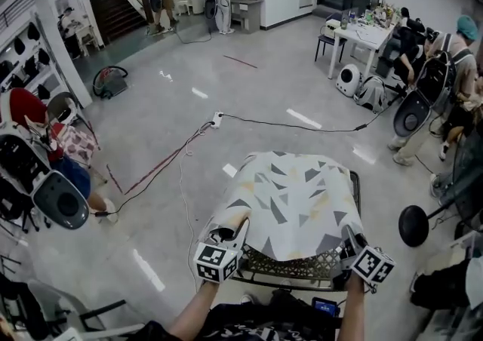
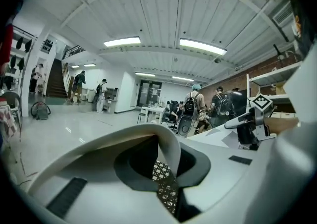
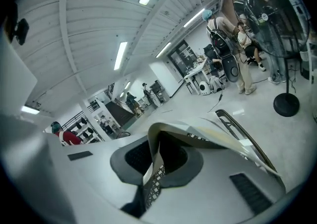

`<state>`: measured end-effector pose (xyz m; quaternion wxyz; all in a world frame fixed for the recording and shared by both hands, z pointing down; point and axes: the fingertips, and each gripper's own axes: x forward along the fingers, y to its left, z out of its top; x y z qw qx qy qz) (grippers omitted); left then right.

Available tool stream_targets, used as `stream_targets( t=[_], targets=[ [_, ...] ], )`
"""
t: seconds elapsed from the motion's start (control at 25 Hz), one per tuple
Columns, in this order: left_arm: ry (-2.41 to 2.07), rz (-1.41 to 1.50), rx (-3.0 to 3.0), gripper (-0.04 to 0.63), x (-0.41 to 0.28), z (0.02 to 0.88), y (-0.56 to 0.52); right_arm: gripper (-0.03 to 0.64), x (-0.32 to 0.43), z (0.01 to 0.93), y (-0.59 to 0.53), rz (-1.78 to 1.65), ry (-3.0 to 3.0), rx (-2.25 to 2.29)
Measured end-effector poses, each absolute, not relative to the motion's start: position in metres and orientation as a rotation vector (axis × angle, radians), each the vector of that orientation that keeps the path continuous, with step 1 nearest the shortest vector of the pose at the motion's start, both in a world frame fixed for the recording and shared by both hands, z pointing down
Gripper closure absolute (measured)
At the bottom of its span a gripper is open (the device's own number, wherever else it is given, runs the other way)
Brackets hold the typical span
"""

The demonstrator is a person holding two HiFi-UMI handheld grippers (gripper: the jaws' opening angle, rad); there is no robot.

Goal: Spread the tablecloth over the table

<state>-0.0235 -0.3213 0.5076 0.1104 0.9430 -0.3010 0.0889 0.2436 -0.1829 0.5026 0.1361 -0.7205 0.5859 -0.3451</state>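
A white tablecloth (image 1: pixel 294 196) with grey triangles lies draped over a small metal lattice table (image 1: pixel 294 265) right in front of me. My left gripper (image 1: pixel 240 220) is at the cloth's near left corner and is shut on its edge. In the left gripper view the cloth (image 2: pixel 171 141) folds up between the jaws (image 2: pixel 166 168). My right gripper (image 1: pixel 349 232) is at the near right corner, shut on the edge there. In the right gripper view the cloth (image 3: pixel 198 136) runs out from the jaws (image 3: pixel 153 168) over the table's dark rim (image 3: pixel 237 124).
A black fan on a stand (image 1: pixel 413 226) is close to the table's right side. Cables (image 1: pixel 189 151) trail over the grey floor to the left. Chairs and a seated person (image 1: pixel 60 173) are at far left. People stand by a white desk (image 1: pixel 362 34) at back right.
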Motion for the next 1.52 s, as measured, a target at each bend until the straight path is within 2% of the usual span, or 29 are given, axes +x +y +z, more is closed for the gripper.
stream_targets(
  t=[0.36,0.76,1.08,1.52],
  targets=[
    [-0.694,0.280,2.725,0.548,-0.046,0.546,-0.247,0.598,0.211,0.526,-0.131,-1.059,1.568,-2.189],
    [-0.642,0.281,2.628,0.548,-0.051,0.563,-0.204,0.599,0.232,0.519,-0.101,-1.062,1.503,-2.161],
    [-0.700,0.362,2.635,0.551,-0.018,0.568,-0.160,0.599,0.262,0.519,-0.080,-1.066,1.602,-2.121],
    [-0.809,0.493,2.482,0.552,0.025,0.625,-0.073,0.600,0.307,0.578,-0.015,-1.231,1.778,-2.103]
  ],
)
